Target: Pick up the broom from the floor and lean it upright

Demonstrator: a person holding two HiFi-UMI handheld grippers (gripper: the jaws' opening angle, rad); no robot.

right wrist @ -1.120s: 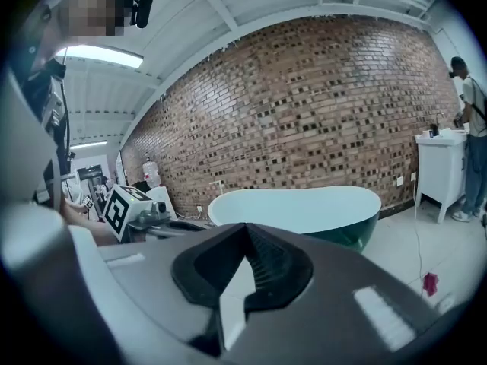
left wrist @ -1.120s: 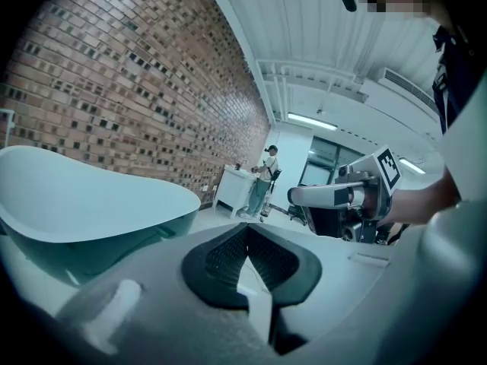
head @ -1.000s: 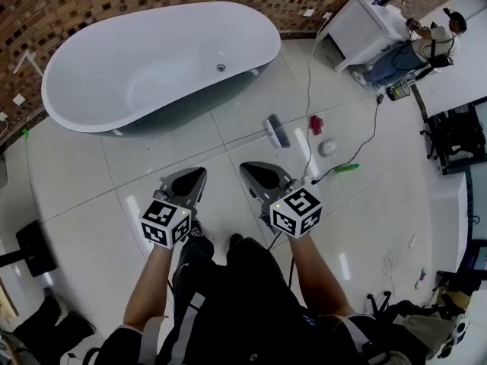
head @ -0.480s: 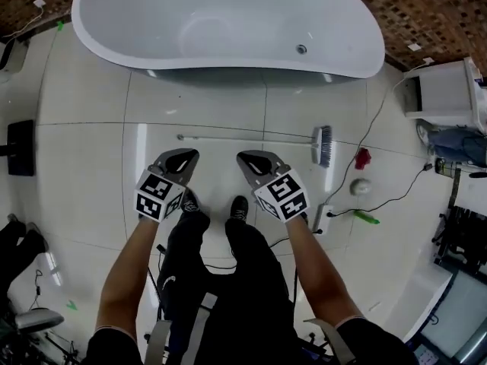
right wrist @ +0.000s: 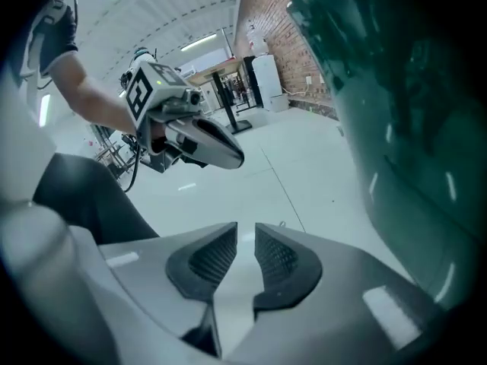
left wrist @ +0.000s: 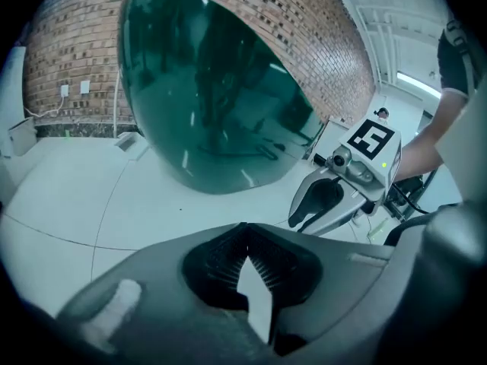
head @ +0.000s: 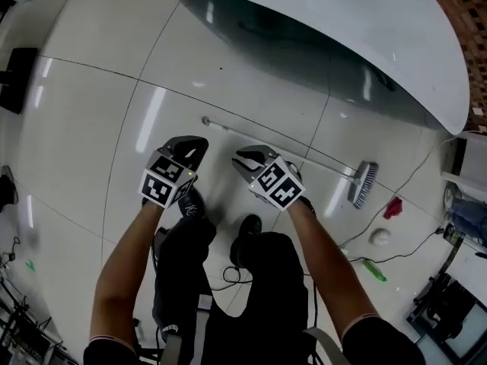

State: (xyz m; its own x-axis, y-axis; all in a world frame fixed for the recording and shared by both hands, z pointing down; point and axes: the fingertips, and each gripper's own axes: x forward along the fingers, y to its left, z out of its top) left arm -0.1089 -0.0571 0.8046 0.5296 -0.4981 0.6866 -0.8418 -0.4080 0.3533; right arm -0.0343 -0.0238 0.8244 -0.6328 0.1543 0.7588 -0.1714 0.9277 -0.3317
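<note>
The broom lies flat on the white tile floor, its thin handle point(head: 281, 149) running from upper left to the brush head point(head: 363, 185) at the right. My left gripper point(head: 195, 143) hangs low just short of the handle's free end, jaws shut with nothing in them point(left wrist: 243, 230). My right gripper point(head: 243, 157) hovers close over the near side of the handle. Its jaws point(right wrist: 246, 238) are opening, a narrow gap between the pads and only bare floor showing through. Neither gripper touches the broom.
The big white bathtub point(head: 365, 36) fills the far side, its dark underside point(left wrist: 213, 105) close ahead. A red object point(head: 393, 207), a white ball point(head: 379, 236), a green object point(head: 374, 271) and a cable point(head: 403, 185) lie right of the brush head. The person's shoes point(head: 247, 230) stand just behind the grippers.
Both grippers have dropped toward the floor and the view has closed in on the broom. The broom has not moved.
</note>
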